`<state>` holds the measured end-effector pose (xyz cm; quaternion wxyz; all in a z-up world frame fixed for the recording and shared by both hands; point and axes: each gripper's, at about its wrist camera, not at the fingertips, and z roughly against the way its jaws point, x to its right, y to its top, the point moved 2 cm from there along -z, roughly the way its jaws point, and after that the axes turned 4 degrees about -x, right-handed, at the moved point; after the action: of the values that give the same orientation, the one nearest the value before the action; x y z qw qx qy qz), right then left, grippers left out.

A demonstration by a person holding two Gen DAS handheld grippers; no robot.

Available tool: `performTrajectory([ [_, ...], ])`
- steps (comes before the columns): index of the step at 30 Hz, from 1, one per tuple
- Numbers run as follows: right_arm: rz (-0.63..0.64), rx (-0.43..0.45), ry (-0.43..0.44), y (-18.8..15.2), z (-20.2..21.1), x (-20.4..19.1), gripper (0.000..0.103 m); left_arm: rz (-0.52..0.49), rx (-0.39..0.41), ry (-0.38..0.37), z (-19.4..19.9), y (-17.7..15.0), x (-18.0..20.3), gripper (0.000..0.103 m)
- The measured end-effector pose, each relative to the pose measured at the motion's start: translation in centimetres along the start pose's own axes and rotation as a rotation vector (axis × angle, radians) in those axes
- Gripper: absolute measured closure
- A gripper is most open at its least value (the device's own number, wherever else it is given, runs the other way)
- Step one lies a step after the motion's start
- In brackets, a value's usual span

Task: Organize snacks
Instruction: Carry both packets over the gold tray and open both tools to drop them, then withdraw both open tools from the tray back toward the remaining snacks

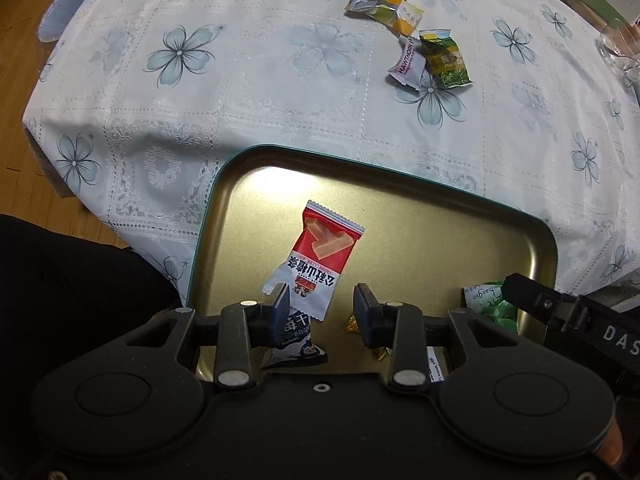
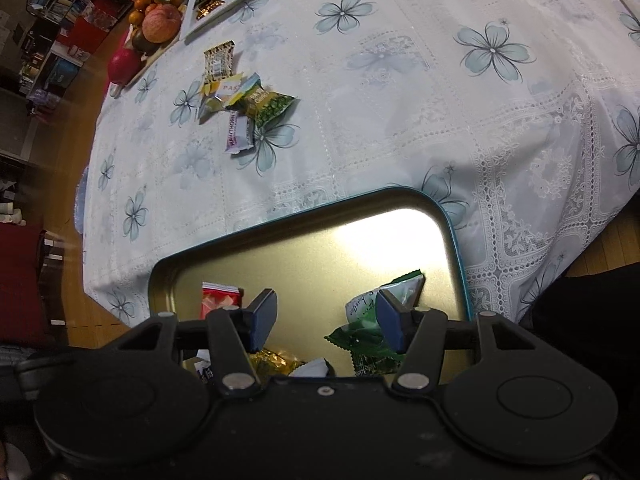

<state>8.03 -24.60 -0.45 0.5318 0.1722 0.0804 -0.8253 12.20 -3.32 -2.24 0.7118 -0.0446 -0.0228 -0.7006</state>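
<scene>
Both wrist views, claws over the tray. My left claw (image 1: 322, 306) hangs above the gold tray (image 1: 400, 216), jaws spread and pinching nothing; the red wafer packet (image 1: 320, 254) lies flat on the tray floor just ahead of the pads, a blue-and-white packet (image 1: 296, 344) beneath the left pad. My right claw (image 2: 326, 322) is likewise spread and empty, over the green packets (image 2: 368, 340) and a gold-foil sweet (image 2: 270, 360) in the tray's near corner.

Snacks not yet gathered lie in a loose cluster on the worktop (image 1: 248, 92), well apart from the tray: a yellow patterned packet (image 1: 386, 0), a white hawthorn packet (image 1: 408, 68) and a green pea packet (image 1: 446, 64), the last two touching.

Handling, as I judge it: these are light, air-puffed film sachets, soft in the middle and slippery on the glossy face. Squeezing the belly may crush the contents or let the packet squirt free. The crimped end seals are flat and stiffer, so I would take each by a seal edge, from above. The hawthorn and pea packets overlap, so lifting one may drag the other.
</scene>
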Motion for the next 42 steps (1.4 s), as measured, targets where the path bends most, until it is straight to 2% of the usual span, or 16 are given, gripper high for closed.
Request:
performTrajectory([
  [7, 0.018, -0.09, -0.048, 0.2, -1.5, -0.4, 0.043, 0.003, -0.036, -0.007, 0.0, 2.1, -0.7, 0.059],
  [14, 0.138, -0.119, -0.105, 1.6, -1.1, -3.0, 0.043, -0.034, 0.002, 0.025, 1.2, 5.7, -0.7, 0.059],
  [21, 0.205, -0.104, -0.268, 5.7, -1.1, -5.4, 0.044, -0.079, 0.084, 0.071, 2.4, 9.8, 0.1, 0.059],
  [28, 0.269, -0.129, -0.302, 10.5, -2.4, -7.8, 0.046, -0.092, 0.161, 0.074, 2.5, 13.9, 0.7, 0.058],
  [33, 0.349, -0.037, -0.381, 13.7, -2.9, -10.2, 0.045, -0.107, 0.231, 0.12, 2.6, 16.6, 1.2, 0.058],
  [36, 0.359, 0.024, -0.363, 15.4, -2.9, -11.4, 0.043, -0.109, 0.254, 0.134, 2.4, 18.3, 1.2, 0.057],
  [37, 0.366, 0.044, -0.356, 15.8, -2.9, -11.7, 0.038, -0.106, 0.259, 0.136, 2.3, 18.8, 1.1, 0.057],
  [42, 0.403, 0.098, -0.321, 16.9, -3.9, -13.0, 0.037, -0.083, 0.276, 0.134, 1.9, 20.6, 0.3, 0.057],
])
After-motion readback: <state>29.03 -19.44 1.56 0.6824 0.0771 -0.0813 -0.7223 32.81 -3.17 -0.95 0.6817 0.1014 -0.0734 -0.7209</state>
